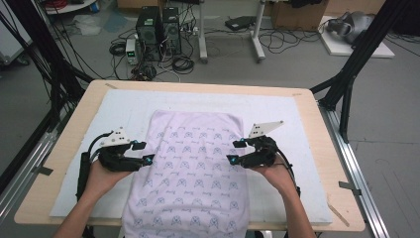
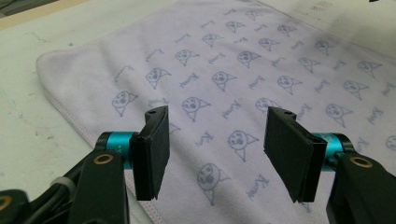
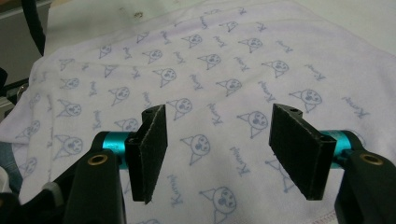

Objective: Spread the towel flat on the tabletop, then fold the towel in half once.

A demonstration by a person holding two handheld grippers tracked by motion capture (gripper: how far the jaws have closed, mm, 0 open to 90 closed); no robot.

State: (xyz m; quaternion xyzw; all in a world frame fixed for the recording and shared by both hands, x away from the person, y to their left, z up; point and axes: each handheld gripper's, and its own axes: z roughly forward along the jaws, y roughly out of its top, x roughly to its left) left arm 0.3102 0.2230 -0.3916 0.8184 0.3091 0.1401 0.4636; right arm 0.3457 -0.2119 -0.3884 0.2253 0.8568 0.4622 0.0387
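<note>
A pale lilac towel (image 1: 190, 163) printed with small blue cartoon faces lies flat on the white mat (image 1: 124, 106). Its near end hangs over the table's front edge. My left gripper (image 1: 144, 152) is at the towel's left edge and my right gripper (image 1: 235, 151) at its right edge, each pointing inward. In the left gripper view the left gripper (image 2: 218, 126) is open above the towel (image 2: 233, 60), with nothing between its black pads. The right gripper (image 3: 219, 130) is likewise open over the towel (image 3: 210, 56), its pads apart and bare.
The mat covers a wooden table (image 1: 317, 129). Black frame struts (image 1: 346, 74) rise at the back right and back left corners. Beyond the far edge, computer towers (image 1: 158, 32) and loose cables sit on the floor.
</note>
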